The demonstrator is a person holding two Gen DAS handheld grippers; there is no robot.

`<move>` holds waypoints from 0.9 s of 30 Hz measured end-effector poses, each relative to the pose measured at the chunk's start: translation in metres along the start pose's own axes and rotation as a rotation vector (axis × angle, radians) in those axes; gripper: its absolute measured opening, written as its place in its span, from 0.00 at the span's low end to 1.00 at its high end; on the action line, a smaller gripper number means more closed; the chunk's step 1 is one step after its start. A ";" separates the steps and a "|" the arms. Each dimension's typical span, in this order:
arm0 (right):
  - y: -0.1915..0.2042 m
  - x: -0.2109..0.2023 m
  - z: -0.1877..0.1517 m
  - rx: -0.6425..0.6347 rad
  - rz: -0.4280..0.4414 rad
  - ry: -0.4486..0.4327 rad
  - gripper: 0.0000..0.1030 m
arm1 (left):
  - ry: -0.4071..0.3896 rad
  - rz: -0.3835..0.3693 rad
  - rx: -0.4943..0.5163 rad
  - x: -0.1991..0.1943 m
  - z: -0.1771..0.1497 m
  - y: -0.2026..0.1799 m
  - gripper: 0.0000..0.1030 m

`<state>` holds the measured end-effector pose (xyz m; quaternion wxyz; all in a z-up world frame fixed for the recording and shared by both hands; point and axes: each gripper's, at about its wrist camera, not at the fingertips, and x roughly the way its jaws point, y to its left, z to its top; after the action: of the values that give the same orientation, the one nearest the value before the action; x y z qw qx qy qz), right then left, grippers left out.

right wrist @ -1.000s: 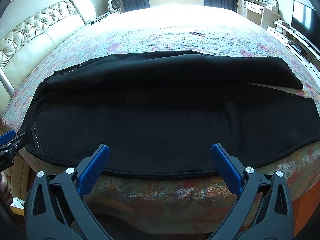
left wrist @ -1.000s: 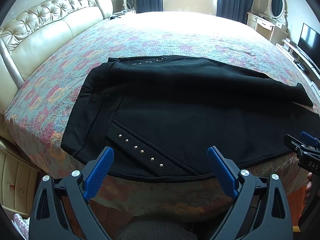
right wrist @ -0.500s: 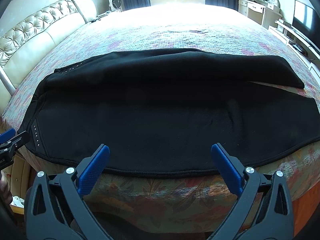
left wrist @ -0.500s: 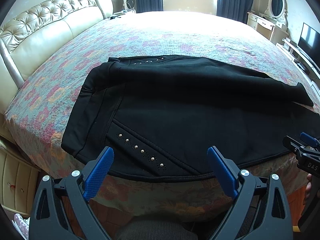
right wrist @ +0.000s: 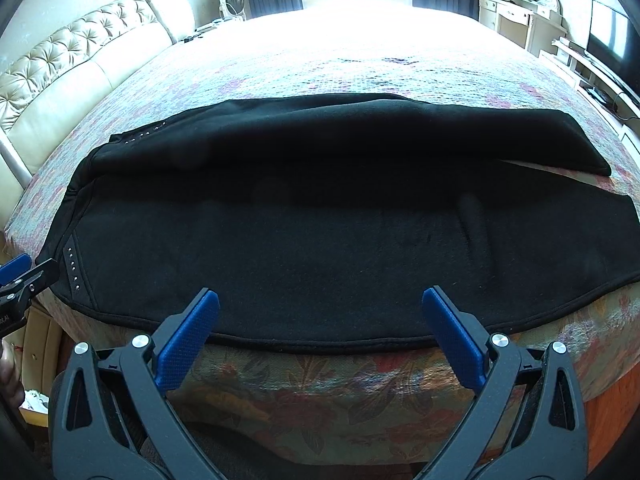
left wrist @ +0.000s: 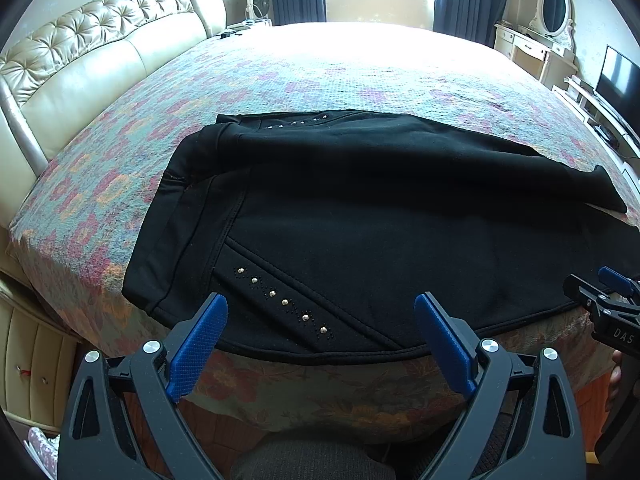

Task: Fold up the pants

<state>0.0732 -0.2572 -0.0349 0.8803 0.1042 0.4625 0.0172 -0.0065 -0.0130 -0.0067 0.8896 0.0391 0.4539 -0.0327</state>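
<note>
Black pants [left wrist: 360, 216] lie flat across the near edge of the bed, waistband to the left and legs running right; they fill the right wrist view too [right wrist: 320, 232]. A row of metal studs [left wrist: 280, 300] marks the near pocket. My left gripper [left wrist: 320, 304] is open and empty, just short of the pants' near hem by the studs. My right gripper [right wrist: 320, 300] is open and empty, just short of the hem at mid-leg. Each gripper's tip shows at the edge of the other's view: right [left wrist: 600, 296], left [right wrist: 20, 276].
The bed has a floral quilt [left wrist: 320, 64] and a tufted cream headboard [left wrist: 80, 52] on the left. A dresser with an oval mirror [left wrist: 552, 4] and a TV [left wrist: 620, 80] stand at the right. A nightstand [left wrist: 24, 352] is at the lower left.
Almost nothing: the right gripper has eased very slightly, so the pants sit a touch lower in its view. The left gripper and the pants have not moved.
</note>
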 end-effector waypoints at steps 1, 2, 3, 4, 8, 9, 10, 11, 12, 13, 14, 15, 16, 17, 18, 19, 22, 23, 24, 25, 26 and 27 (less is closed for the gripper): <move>0.000 0.000 0.000 -0.002 0.000 0.001 0.98 | 0.000 0.000 0.000 0.000 0.000 0.000 0.91; 0.001 0.001 0.000 -0.003 0.001 0.002 0.98 | 0.001 0.000 0.001 0.000 0.000 0.000 0.91; 0.002 0.001 0.000 -0.003 0.004 0.003 0.98 | 0.003 -0.001 0.000 0.000 0.000 0.000 0.91; 0.002 0.001 0.000 -0.002 0.006 0.004 0.98 | 0.005 -0.003 0.000 0.000 0.000 0.001 0.91; 0.002 0.001 0.000 -0.005 0.012 0.007 0.98 | 0.010 -0.003 0.002 0.000 0.001 0.002 0.91; 0.002 0.001 0.000 -0.004 0.014 0.008 0.98 | 0.007 -0.007 0.000 0.000 0.002 0.003 0.91; 0.001 0.001 0.001 -0.002 0.018 0.010 0.98 | -0.003 -0.013 -0.001 -0.003 0.005 0.005 0.91; 0.001 0.000 0.001 -0.001 0.022 0.011 0.98 | -0.022 -0.015 -0.001 -0.007 0.008 0.008 0.91; 0.001 0.000 0.001 0.001 0.023 0.011 0.98 | -0.047 -0.015 0.001 -0.013 0.012 0.011 0.91; 0.001 -0.001 0.001 0.001 0.028 0.010 0.98 | -0.086 -0.019 -0.001 -0.021 0.018 0.017 0.91; 0.001 -0.002 0.001 0.001 0.034 0.009 0.98 | -0.120 -0.033 -0.007 -0.027 0.025 0.024 0.91; 0.001 -0.003 0.001 0.002 0.041 0.011 0.98 | -0.138 -0.060 -0.023 -0.032 0.033 0.036 0.91; 0.001 -0.004 0.001 0.002 0.049 0.014 0.98 | -0.132 -0.086 -0.041 -0.033 0.040 0.045 0.91; 0.001 -0.005 0.001 0.003 0.058 0.015 0.98 | -0.106 -0.115 -0.063 -0.031 0.048 0.058 0.91; 0.002 -0.005 0.002 0.002 0.070 0.018 0.98 | -0.080 -0.148 -0.087 -0.027 0.056 0.071 0.91; 0.003 -0.006 0.004 -0.002 0.087 0.023 0.98 | -0.063 -0.193 -0.120 -0.021 0.066 0.088 0.91; 0.007 -0.007 0.017 -0.046 0.150 0.029 0.98 | -0.027 -0.312 -0.236 0.005 0.094 0.138 0.91; 0.009 -0.008 0.024 -0.061 0.170 0.019 0.98 | 0.012 -0.342 -0.270 0.021 0.105 0.155 0.91; 0.011 -0.008 0.033 -0.082 0.201 0.005 0.98 | 0.050 -0.373 -0.297 0.040 0.116 0.171 0.91; 0.013 -0.008 0.040 -0.103 0.225 -0.009 0.98 | 0.076 -0.401 -0.313 0.056 0.124 0.182 0.91; 0.014 -0.007 0.049 -0.121 0.239 -0.027 0.98 | 0.103 -0.431 -0.330 0.073 0.131 0.194 0.91; 0.014 -0.003 0.058 -0.134 0.251 -0.042 0.98 | 0.138 -0.469 -0.354 0.094 0.138 0.207 0.91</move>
<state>0.1199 -0.2535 0.0027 0.8857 0.1023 0.4252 0.1559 0.1791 0.1772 0.0066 0.8178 -0.2205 0.5084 -0.1550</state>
